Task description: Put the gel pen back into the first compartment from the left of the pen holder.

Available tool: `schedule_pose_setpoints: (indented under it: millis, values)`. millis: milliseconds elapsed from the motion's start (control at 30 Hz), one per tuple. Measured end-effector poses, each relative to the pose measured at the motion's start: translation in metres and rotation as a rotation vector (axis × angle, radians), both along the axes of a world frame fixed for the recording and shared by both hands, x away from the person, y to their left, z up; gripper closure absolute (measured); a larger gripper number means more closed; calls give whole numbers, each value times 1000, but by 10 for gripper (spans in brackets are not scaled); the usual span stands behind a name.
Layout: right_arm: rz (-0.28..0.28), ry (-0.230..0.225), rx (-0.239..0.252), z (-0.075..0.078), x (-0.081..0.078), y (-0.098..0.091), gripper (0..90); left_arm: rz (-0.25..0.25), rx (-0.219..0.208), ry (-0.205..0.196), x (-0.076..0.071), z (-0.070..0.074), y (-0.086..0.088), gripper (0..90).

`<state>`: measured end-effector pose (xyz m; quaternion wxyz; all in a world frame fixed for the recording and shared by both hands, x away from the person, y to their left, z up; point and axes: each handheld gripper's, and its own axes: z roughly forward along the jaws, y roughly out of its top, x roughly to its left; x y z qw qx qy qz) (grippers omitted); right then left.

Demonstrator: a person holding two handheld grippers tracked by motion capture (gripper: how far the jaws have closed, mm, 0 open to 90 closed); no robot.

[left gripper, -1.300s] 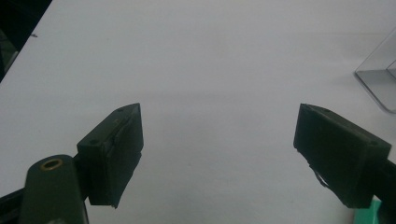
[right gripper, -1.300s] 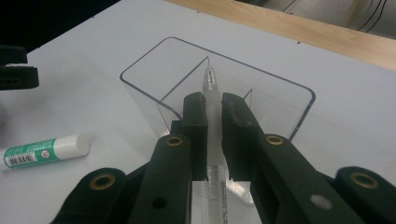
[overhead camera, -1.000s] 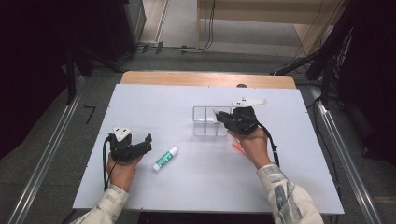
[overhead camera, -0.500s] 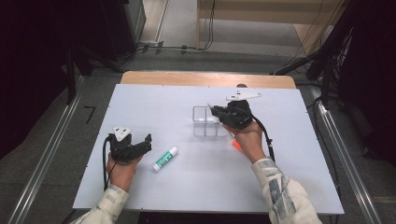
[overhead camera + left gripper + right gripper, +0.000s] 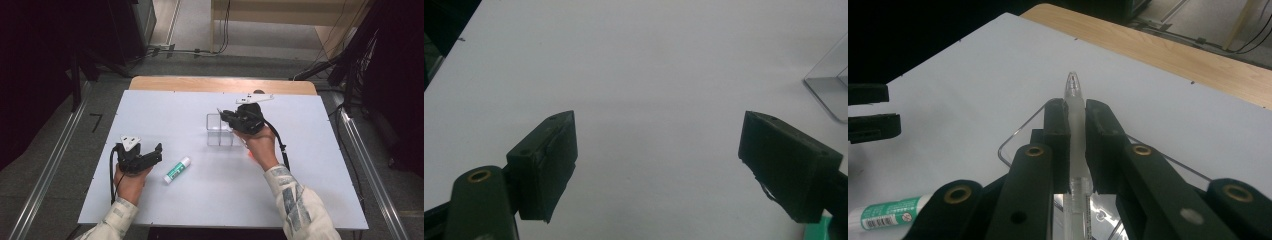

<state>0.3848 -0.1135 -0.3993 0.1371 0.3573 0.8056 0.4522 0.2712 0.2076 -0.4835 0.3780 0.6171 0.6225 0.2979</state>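
White tabletop (image 5: 165, 115): right gripper (image 5: 223, 114) clamps a clear pen (image 5: 1075, 131) above the clear organizer (image 5: 216, 131), apparently for dropping in next; left gripper (image 5: 159, 148), jaws wide, idles at eight o'clock beside a glue stick (image 5: 177, 170).

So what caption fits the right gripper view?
Right hand-held gripper clamps a clear pen above a clear box.

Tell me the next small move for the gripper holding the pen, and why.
Probably lower the pen tip-first into the clear organizer. The right gripper is shut on the pen and sits right over the organizer's open compartments, as the high view shows, so it seems lined up for a drop-in. The left gripper rests open near the glue stick, out of the way.
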Motion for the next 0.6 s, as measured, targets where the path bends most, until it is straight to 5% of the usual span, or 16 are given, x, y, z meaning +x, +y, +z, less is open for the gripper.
schedule_pose_setpoints:
  millis: [600]
  values:
    - [3, 9, 2, 4, 13, 17, 788, -1, -1, -2, 1, -1, 0, 159]
